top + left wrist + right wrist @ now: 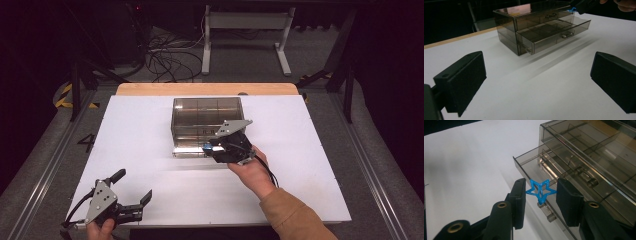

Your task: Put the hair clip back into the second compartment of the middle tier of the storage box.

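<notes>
A smoky clear drawer box (200, 117) stands at the middle back of the white tabletop (135, 140). Its lower drawer (554, 37) is pulled out toward me, and its divided compartments (541, 162) hold nothing I can see. My right gripper (541, 187) is shut on a small blue star (540, 190), pinched by its two side points. It hangs over the open drawer's front edge, right of the round handle (546, 211). From above, the star (206, 146) is a blue speck at that gripper's tip. My left gripper (132, 186) rests open near the front left corner, and nothing lies between its jaws (536, 72).
A wooden strip (205, 89) borders the table's far edge. Beyond it, a white desk frame (245, 30) and loose cables (170, 57) stand on the dark floor. Bare white tabletop spreads left, right and in front of the box.
</notes>
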### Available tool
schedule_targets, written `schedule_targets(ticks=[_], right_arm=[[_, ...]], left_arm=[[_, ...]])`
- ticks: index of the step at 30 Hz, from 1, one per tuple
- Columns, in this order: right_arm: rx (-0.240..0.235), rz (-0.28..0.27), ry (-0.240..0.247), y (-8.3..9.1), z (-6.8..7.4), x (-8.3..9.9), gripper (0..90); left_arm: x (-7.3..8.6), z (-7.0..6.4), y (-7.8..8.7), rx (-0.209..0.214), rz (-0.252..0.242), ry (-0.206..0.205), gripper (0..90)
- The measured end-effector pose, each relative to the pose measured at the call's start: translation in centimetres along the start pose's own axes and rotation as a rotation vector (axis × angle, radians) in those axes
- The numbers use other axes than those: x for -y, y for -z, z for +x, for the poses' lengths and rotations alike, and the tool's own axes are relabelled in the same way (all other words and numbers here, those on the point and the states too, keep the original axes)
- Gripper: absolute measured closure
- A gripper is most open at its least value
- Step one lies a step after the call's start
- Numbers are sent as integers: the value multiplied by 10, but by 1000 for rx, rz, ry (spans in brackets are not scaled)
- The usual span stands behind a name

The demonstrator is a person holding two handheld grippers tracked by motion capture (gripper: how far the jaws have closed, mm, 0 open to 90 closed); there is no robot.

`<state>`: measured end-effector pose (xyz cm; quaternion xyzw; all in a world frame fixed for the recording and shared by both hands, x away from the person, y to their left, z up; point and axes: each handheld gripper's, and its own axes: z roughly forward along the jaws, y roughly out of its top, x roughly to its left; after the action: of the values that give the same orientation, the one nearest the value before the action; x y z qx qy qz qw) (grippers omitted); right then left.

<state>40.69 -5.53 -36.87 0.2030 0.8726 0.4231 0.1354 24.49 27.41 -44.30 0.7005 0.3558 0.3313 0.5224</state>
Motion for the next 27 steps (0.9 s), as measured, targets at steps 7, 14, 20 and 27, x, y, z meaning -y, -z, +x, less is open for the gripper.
schedule_targets(ticks=[7, 14, 20, 27], right_arm=[[4, 12, -10, -7, -3, -4, 606], [31, 32, -36, -15, -7, -9, 606], [45, 59, -53, -25, -12, -10, 606], [52, 70, -53, -28, -14, -11, 606]], left_arm=[[0, 0, 0, 1, 0, 1, 8], [0, 0, 0, 2, 3, 0, 8], [0, 0, 0, 1, 0, -1, 8], [0, 0, 0, 2, -2, 2, 8]])
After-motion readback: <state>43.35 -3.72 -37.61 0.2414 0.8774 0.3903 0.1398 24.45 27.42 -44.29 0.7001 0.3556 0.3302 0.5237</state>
